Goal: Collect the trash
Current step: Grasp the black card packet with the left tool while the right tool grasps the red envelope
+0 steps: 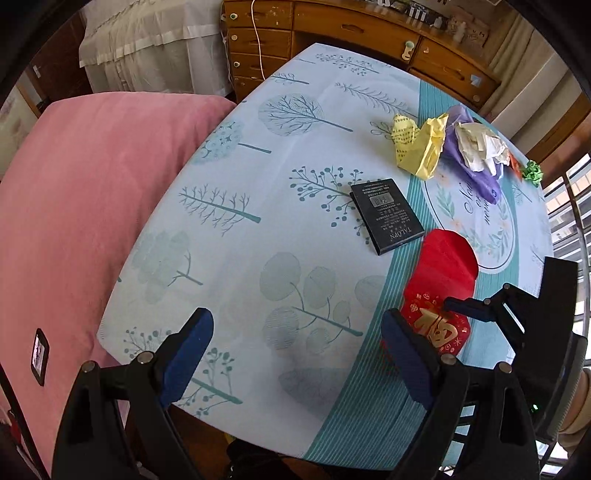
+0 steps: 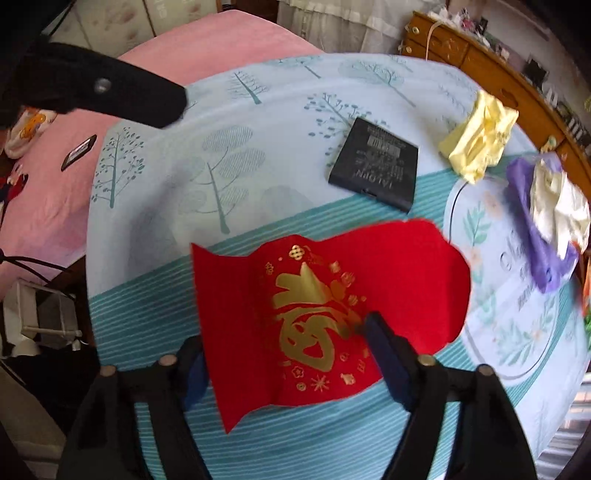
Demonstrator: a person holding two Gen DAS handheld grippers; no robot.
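Right jaws: my right gripper (image 2: 284,354) points down over the table, fingers part spread on either side of the red envelope (image 2: 314,306); the paper stands between them, but whether the pads press on it I cannot tell.
Left jaws: my left gripper (image 1: 295,350) is spread wide over bare cloth, nothing between the fingers.
Red envelope: lies on the striped teal band of the tablecloth (image 2: 147,314) near the table's close edge, gold character face up, one edge curled up off the cloth.
Black box: flat dark box (image 1: 386,216) with white print, just beyond the envelope, apart from it.
Yellow paper: crumpled yellow wad (image 1: 419,146) farther out, touching the purple bag.
Purple bag: purple plastic bag (image 1: 476,170) with crumpled white paper (image 1: 478,146) on top, lying over the round leaf print.
Green scrap: small green crumple (image 1: 532,171) at the table's far edge.
Surroundings: pink blanket (image 1: 74,221) beside the table, a small dark device (image 1: 39,356) on it; wooden drawers (image 1: 332,33) behind.
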